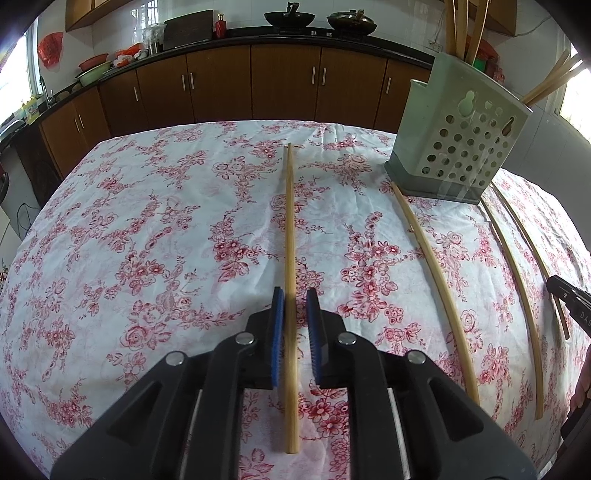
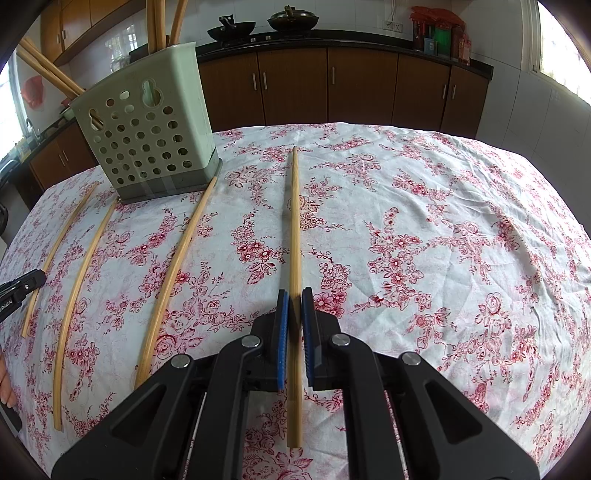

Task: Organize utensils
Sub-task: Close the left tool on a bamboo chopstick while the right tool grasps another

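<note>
Chopsticks (image 1: 290, 236), slender bamboo, on floral tablecloth (image 1: 147, 221)

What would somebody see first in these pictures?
The flowery red-and-white cloth over the table jumps out first. Four long chopsticks lie on it in a row, with the left tongs around the one at one end and the right tongs pinching the one at the other end. Behind them stands a green holder full of holes, more chopsticks sticking out.

four loose chopsticks (image 1: 290, 229), one perforated holder (image 1: 458, 147), two woks (image 1: 290, 17)
</note>
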Available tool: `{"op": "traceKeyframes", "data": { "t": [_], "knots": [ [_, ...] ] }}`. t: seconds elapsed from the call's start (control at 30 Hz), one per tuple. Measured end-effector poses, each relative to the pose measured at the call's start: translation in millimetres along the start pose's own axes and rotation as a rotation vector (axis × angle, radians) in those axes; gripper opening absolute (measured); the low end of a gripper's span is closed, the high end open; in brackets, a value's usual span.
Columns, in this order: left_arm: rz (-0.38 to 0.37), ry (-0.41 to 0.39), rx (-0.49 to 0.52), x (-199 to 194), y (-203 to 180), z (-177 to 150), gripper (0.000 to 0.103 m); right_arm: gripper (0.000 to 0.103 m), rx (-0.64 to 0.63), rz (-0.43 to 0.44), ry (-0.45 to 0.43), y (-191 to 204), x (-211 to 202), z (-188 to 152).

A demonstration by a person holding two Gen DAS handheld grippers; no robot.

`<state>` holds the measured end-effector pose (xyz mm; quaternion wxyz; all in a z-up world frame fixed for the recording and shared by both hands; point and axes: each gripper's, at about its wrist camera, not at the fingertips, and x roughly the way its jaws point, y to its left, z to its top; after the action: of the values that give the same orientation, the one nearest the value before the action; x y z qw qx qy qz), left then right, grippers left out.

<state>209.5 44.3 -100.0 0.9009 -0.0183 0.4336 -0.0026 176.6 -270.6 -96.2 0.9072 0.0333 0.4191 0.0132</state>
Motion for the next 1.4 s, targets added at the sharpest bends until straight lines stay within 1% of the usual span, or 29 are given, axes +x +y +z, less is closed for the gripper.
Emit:
{"op": "traceKeyframes", "data": {
  "t": [1.13, 1.3, 1.4],
  "knots": [
    [-0.002, -0.002, -0.002, 0.5, 0.0, 0.0, 0.015, 0.009, 0.000, -0.002, -0.002, 0.2, 0.1, 0.4],
    [-0.014, -0.003, -0.007, 0.4, 2.5, 0.2, 0.015, 0.009, 0.003, 0.001, -0.002, -0.4, -0.2, 0.1],
    [0.003, 0.003, 0.026, -2.8, 0.0, -3.9, 0.015, 0.009, -0.001, -0.006, -0.002, -0.3, -3.7, -2.7]
  ]
}}
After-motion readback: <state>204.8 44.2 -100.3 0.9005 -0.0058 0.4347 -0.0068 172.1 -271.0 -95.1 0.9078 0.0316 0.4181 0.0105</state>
